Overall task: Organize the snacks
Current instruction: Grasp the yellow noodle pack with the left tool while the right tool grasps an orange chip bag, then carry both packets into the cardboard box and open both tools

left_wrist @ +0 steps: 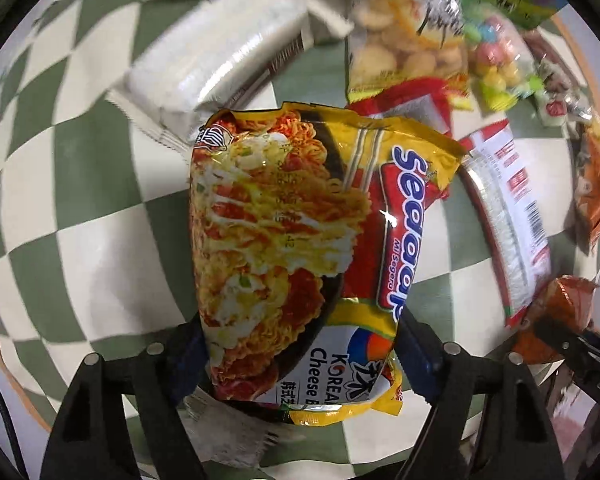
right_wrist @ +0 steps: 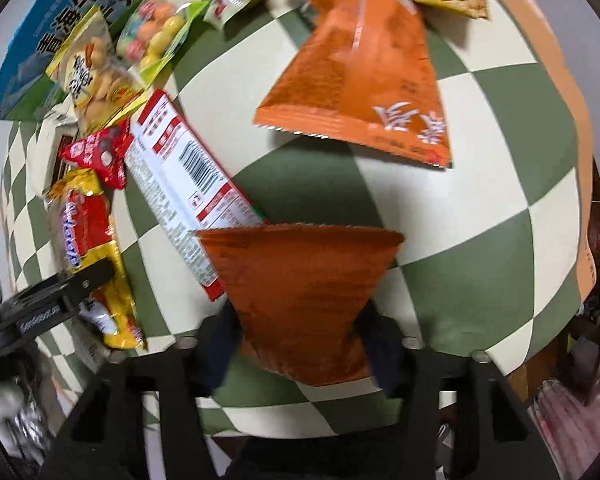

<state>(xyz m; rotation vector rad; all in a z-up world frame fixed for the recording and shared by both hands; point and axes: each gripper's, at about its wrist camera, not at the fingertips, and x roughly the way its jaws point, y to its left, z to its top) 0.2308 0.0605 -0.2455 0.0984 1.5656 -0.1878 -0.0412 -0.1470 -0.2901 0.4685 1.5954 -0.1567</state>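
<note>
Gripping noodle pack (left_wrist: pixel 296 248) between left claw (left_wrist: pixel 300 356) fingers, white packet (left_wrist: pixel 220 60) lying ahead-left. Pinching orange bag (right_wrist: pixel 304 300) in right claw (right_wrist: pixel 300 344), second orange bag (right_wrist: pixel 360 76) lying ahead.

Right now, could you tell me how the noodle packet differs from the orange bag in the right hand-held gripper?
The noodle packet is yellow with a printed food photo; the orange bag is plain orange. The left hand-held gripper holds the packet, the right hand-held gripper the bag. Both are gripped above the checkered cloth.
</note>
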